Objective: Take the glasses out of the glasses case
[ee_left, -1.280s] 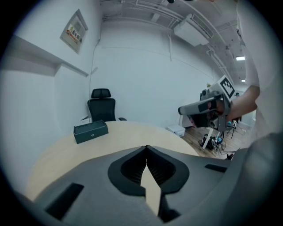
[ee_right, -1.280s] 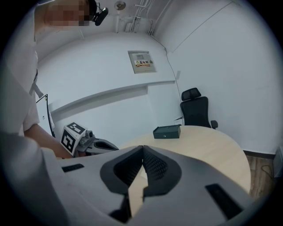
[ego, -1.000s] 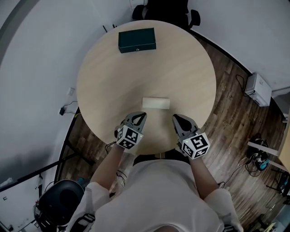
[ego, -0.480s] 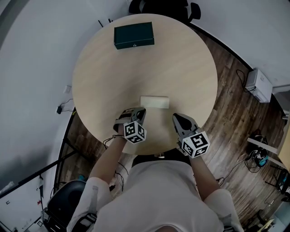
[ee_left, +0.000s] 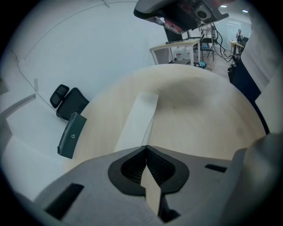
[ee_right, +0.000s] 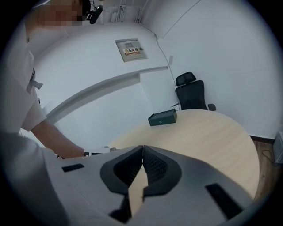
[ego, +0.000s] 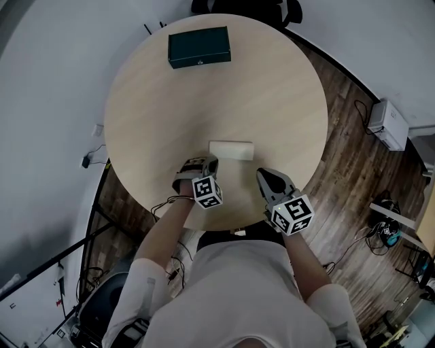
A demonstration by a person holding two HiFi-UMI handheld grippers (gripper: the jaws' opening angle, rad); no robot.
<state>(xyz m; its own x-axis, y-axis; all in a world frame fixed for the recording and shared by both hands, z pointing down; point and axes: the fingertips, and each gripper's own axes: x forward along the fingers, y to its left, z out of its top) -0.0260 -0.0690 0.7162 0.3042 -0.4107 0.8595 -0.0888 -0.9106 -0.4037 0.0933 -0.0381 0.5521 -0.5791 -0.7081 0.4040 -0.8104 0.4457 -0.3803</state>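
A pale, closed glasses case (ego: 231, 149) lies on the round wooden table (ego: 272, 88), close to the near edge. My left gripper (ego: 210, 163) is shut with nothing in it, and its tips sit just short of the case's left end. In the left gripper view the case (ee_left: 139, 121) stretches away right in front of the closed jaws (ee_left: 146, 146). My right gripper (ego: 262, 176) is also shut and empty. It hovers over the table's near edge, a little to the right of the case. The case does not show in the right gripper view beyond that gripper (ee_right: 143, 147).
A dark green box (ego: 199, 47) rests at the table's far side, also seen as the box (ee_right: 162, 118) in the right gripper view. A black office chair (ego: 238, 8) stands behind the table. On the wood floor to the right sits a white device (ego: 387, 129).
My left gripper has dropped toward the table, rolled over and closed in on the case's left end. The right gripper has sunk slightly.
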